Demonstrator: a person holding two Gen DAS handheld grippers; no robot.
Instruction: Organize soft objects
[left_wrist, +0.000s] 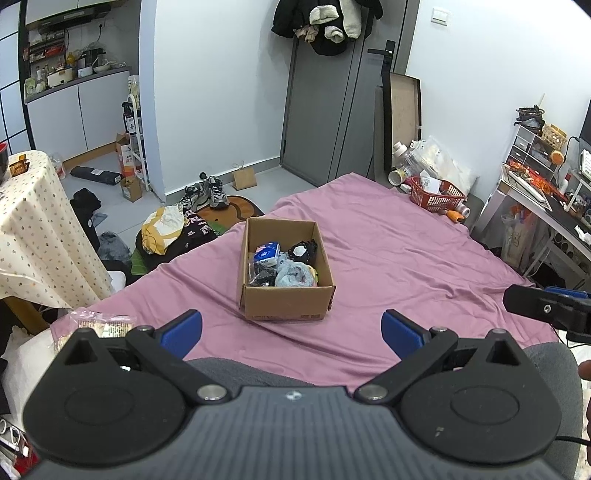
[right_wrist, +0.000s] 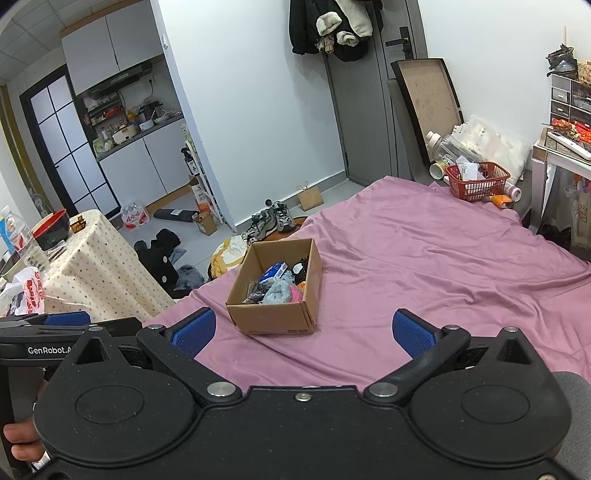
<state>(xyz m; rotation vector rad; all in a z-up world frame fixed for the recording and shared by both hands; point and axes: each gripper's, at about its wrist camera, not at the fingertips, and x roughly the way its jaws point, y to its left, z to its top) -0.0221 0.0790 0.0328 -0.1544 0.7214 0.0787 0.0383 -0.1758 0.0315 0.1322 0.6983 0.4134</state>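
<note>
An open cardboard box (left_wrist: 286, 302) (right_wrist: 271, 317) stands on the pink bedsheet (left_wrist: 388, 266) (right_wrist: 424, 266), ahead of both grippers. Inside lie several soft items: a blue tissue pack (left_wrist: 266, 253) (right_wrist: 274, 272), a pale blue bundle (left_wrist: 293, 276) (right_wrist: 277, 292), black pieces (left_wrist: 303, 249) and something pink (right_wrist: 296, 294). My left gripper (left_wrist: 291, 332) is open and holds nothing, short of the box. My right gripper (right_wrist: 303, 331) is open too, nothing between its blue pads (right_wrist: 412, 332), just behind the box. The other gripper shows at each view's edge (left_wrist: 546, 306) (right_wrist: 55, 332).
A red basket (left_wrist: 436, 194) (right_wrist: 478, 181) sits at the bed's far corner. A table with a dotted cloth (left_wrist: 33, 229) (right_wrist: 96, 266) stands left of the bed. Clothes and shoes (left_wrist: 207, 194) (right_wrist: 269, 219) lie on the floor. A desk (left_wrist: 546, 206) is at the right.
</note>
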